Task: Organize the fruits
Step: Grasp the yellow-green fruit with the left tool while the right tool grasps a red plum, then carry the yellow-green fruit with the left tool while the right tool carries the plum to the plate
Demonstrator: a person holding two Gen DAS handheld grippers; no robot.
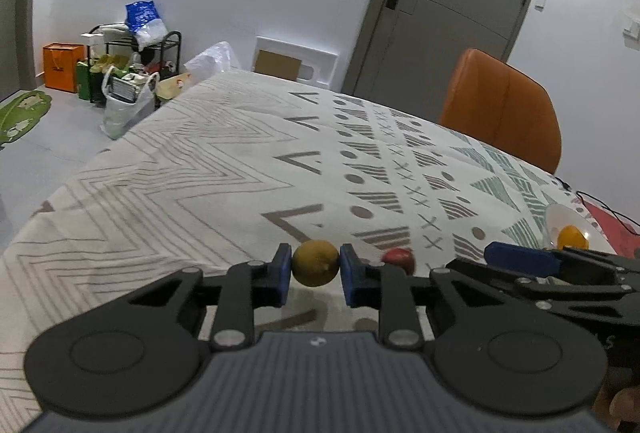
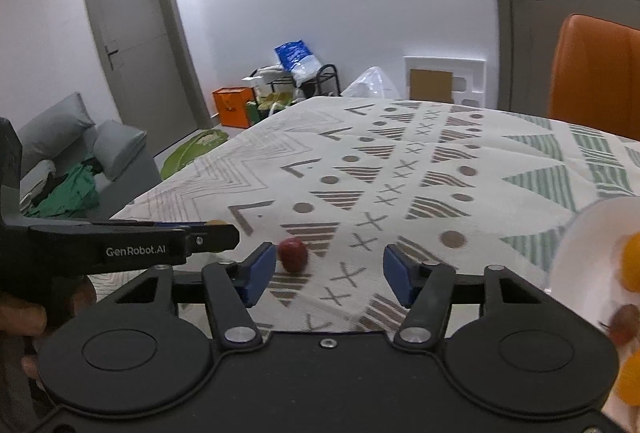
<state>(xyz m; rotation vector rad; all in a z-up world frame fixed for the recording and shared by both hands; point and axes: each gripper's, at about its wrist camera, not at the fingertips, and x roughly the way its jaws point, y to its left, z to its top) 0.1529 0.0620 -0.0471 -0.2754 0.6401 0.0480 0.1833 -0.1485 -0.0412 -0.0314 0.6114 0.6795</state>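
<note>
My left gripper (image 1: 315,265) is shut on a yellow-green round fruit (image 1: 315,262), held just above the patterned tablecloth. A small red fruit (image 1: 398,258) lies on the cloth just right of it; it also shows in the right wrist view (image 2: 293,254), ahead of my left fingertip there. My right gripper (image 2: 329,269) is open and empty above the cloth. A white bowl (image 2: 576,245) at the right edge holds orange fruits (image 2: 632,263) and a brownish one (image 2: 624,319). The bowl (image 1: 560,213) with an orange fruit (image 1: 572,237) also shows far right in the left wrist view.
The table carries a patterned cloth (image 1: 240,169). An orange chair (image 1: 504,105) stands at its far right side. Bags and a rack (image 1: 132,73) sit on the floor by the wall. A grey sofa (image 2: 80,153) stands at the left. A black cable (image 1: 600,205) lies near the bowl.
</note>
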